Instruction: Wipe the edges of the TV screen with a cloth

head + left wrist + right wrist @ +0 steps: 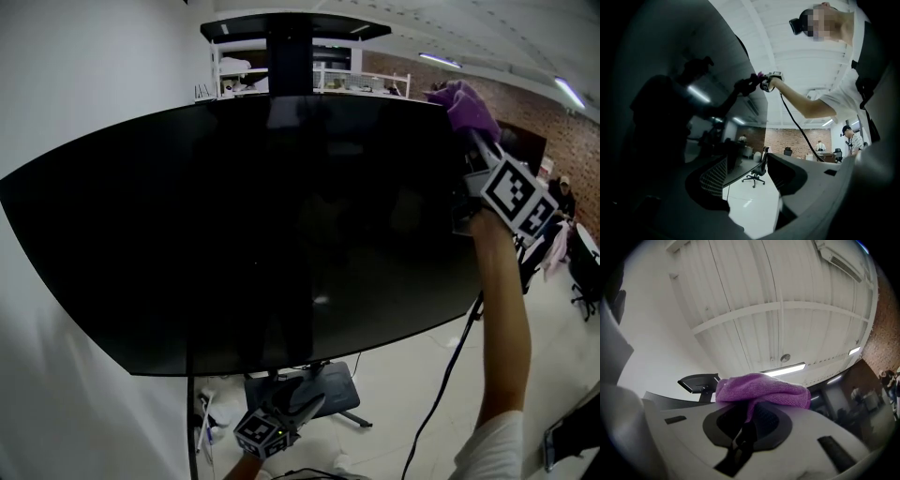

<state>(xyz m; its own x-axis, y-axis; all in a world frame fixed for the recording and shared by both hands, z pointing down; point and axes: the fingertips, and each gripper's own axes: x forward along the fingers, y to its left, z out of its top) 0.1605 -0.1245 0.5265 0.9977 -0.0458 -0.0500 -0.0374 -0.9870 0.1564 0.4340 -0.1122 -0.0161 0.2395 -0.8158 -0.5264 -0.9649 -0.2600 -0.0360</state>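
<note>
Low at the left, our left hand-held gripper [311, 403] hangs below the TV screen [262, 225] with its jaws spread and nothing between them. It is not steadying the set. If we press hard on the upper corner, the screen could rock on its stand [314, 389], and no hand is placed to catch it.

At the right, our right hand-held gripper [480, 142] is raised to the screen's top right corner, its jaws pinching the purple cloth [464, 105]. Only a fold seems to be caught, so we judge that a drag along the edge could pull the cloth free. The bare jaw tips would then meet the panel. The cable [448, 367] trailing from that arm to the floor could also snag as we move along.

The head view alone shows where the cloth sits against the screen. The right gripper view alone shows the pinch itself, though not whether the cloth touches the edge. The left gripper view shows its own parted jaws, and the raised arm from below.
</note>
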